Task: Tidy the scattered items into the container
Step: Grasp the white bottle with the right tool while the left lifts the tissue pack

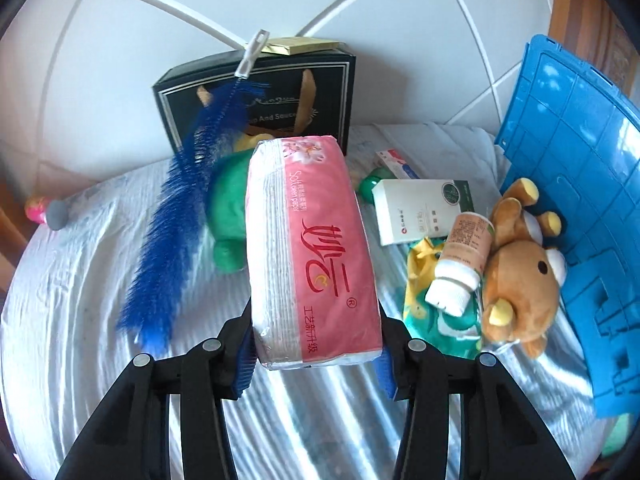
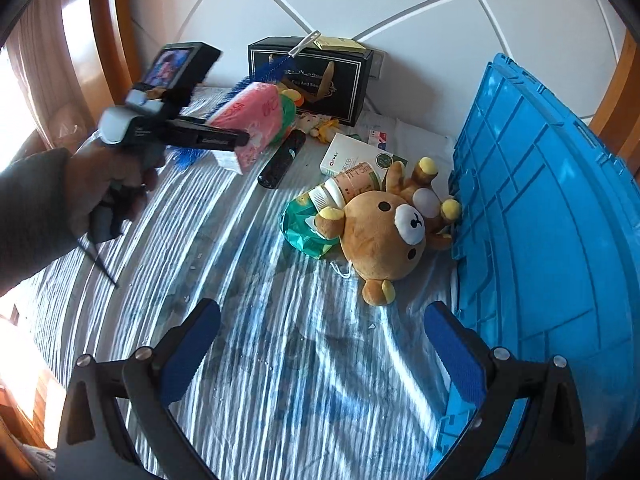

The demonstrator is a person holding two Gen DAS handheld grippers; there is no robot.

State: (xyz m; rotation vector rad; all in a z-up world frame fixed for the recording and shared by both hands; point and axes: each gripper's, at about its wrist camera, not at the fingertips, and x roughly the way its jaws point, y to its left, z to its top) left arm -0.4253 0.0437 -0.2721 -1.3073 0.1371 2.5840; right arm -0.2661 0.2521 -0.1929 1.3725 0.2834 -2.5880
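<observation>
Left gripper (image 1: 316, 354) has its jaws clamped on the near end of the pink tissue pack (image 1: 312, 248), most of the pack sticking out ahead of the jaws and lifted off the bed (image 1: 60, 320). Right gripper (image 2: 320, 356) jaws wide apart, nothing between them, hovering over bare sheet. Blue container (image 2: 540, 220) sits just right of the right jaws; brown plush bear (image 2: 384, 236) lies ahead of them against its wall, bottle (image 2: 348, 184) and white box (image 2: 352, 156) further ahead. Step in hand, my read: carry pack to container. Keep squeeze firm since the grip is only at one end, lift clear over the wall, avoid the blue brush (image 1: 180, 216) left of the jaws, release inside.
</observation>
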